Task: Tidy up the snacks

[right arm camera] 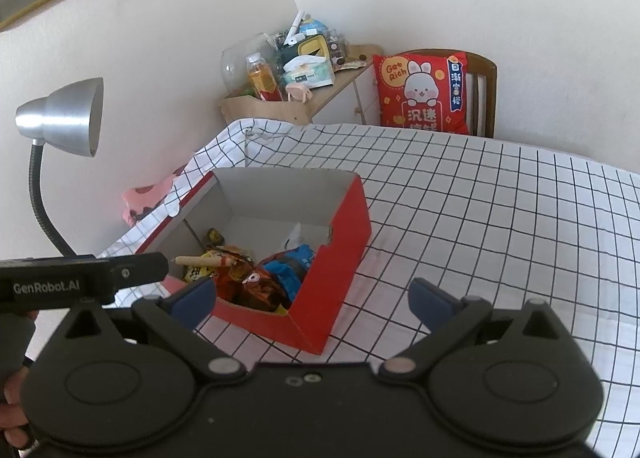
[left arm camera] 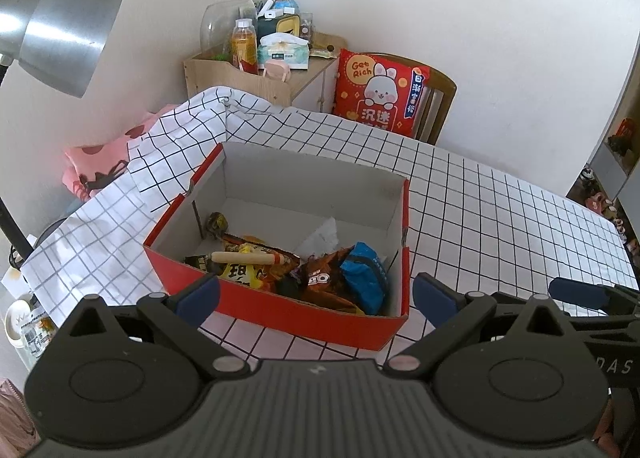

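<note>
From my left side first: silver metal gooseneck desk lamp [left arm camera: 68,37] at far left, its shade tilted down over the table edge. My left gripper [left arm camera: 316,290] is released, blue-padded fingers [left arm camera: 198,296] spread wide, nothing between them, hovering just short of the near red wall of the open red cardboard box with a white inside [left arm camera: 304,318]. The box sits on the white black-grid tablecloth [left arm camera: 500,225]. Snacks are piled in the box's near half: a tan stick-shaped snack [left arm camera: 244,258] lying across a yellow packet [left arm camera: 240,276], a brown crinkled wrapper [left arm camera: 320,278] in the middle, a blue foil packet [left arm camera: 366,278] toward the right wall. The far half of the box is mostly bare white floor. Behind it, a light wooden side cabinet [left arm camera: 240,77] cluttered with bottles and a tissue pack, then a red cartoon-rabbit cushion [left arm camera: 378,91] on a wooden chair. My right gripper [right arm camera: 312,298] is also released, fingers apart and empty, held above the cloth by the box's near right corner, which shows between its fingers. The tablecloth to the right is bare.
</note>
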`<state>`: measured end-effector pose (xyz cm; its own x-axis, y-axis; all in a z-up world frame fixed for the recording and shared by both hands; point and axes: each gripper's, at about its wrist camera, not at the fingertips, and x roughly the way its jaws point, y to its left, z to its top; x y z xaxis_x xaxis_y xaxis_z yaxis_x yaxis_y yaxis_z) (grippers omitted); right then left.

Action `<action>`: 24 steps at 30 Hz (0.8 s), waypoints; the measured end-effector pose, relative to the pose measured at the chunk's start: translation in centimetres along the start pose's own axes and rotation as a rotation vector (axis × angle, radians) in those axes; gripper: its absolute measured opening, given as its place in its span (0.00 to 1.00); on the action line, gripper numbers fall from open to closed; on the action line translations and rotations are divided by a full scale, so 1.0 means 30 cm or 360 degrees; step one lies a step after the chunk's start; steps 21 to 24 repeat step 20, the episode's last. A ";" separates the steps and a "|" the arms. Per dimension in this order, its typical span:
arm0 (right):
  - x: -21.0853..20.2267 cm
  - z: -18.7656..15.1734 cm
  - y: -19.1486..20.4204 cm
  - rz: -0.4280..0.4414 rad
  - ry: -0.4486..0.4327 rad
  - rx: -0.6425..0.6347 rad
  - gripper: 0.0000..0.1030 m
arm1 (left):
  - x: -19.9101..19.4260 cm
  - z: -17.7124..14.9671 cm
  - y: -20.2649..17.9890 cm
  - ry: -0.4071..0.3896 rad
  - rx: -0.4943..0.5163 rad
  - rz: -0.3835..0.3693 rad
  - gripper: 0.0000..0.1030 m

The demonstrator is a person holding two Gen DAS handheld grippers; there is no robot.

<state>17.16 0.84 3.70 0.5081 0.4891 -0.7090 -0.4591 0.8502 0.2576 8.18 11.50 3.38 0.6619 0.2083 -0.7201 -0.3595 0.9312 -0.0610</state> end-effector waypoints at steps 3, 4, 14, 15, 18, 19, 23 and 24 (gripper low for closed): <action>0.002 -0.002 -0.001 0.0000 0.0005 0.0001 1.00 | 0.005 -0.001 0.000 0.0011 0.0005 -0.0005 1.00; 0.002 -0.002 -0.001 0.0002 0.0006 0.0003 1.00 | 0.005 -0.002 0.000 0.0012 0.0004 -0.0011 1.00; 0.006 -0.005 -0.002 -0.0005 0.0014 0.0017 1.00 | 0.012 -0.005 -0.001 0.0023 0.0013 -0.0035 1.00; 0.006 -0.006 -0.003 -0.0006 0.0015 0.0017 1.00 | 0.012 -0.006 0.000 0.0021 0.0013 -0.0027 1.00; 0.008 -0.010 -0.005 -0.0013 0.0018 0.0024 1.00 | 0.016 -0.008 0.001 0.0031 0.0013 -0.0030 1.00; 0.009 -0.012 -0.006 -0.0015 0.0020 0.0027 1.00 | 0.018 -0.009 0.000 0.0037 0.0016 -0.0036 1.00; 0.008 -0.015 -0.007 -0.0018 0.0021 0.0029 1.00 | 0.020 -0.010 -0.003 0.0043 0.0024 -0.0037 1.00; 0.008 -0.015 -0.007 -0.0018 0.0021 0.0029 1.00 | 0.020 -0.010 -0.003 0.0043 0.0024 -0.0037 1.00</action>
